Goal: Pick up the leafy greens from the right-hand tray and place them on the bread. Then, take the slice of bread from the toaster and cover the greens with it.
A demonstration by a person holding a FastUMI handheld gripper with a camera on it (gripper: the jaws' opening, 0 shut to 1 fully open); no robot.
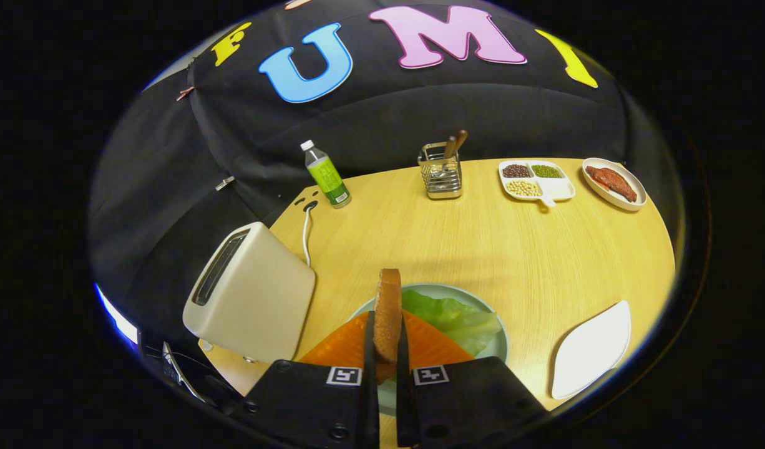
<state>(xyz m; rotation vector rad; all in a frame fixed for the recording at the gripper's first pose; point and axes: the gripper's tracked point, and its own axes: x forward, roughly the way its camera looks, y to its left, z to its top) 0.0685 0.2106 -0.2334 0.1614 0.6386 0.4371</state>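
Wooden table [482,237] under us, dark cloth behind. Our gripper [387,346] pinches a bread slice [388,315] on edge between both fingers, held above a plate [501,349]. On the plate lie greens [457,321] over an orange piece. Left of the plate stands the toaster [251,293]; right of it, a white tray [591,349].

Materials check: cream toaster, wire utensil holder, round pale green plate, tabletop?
The cream toaster looks like matte plastic or painted metal, with no sharp glare. The wire utensil holder is shiny metal, bright with reflections. The round pale green plate seems glazed ceramic or melamine, smooth with a soft sheen. The tabletop is light wood or laminate showing straight grain. The gripper is shut on the toasted bread slice.
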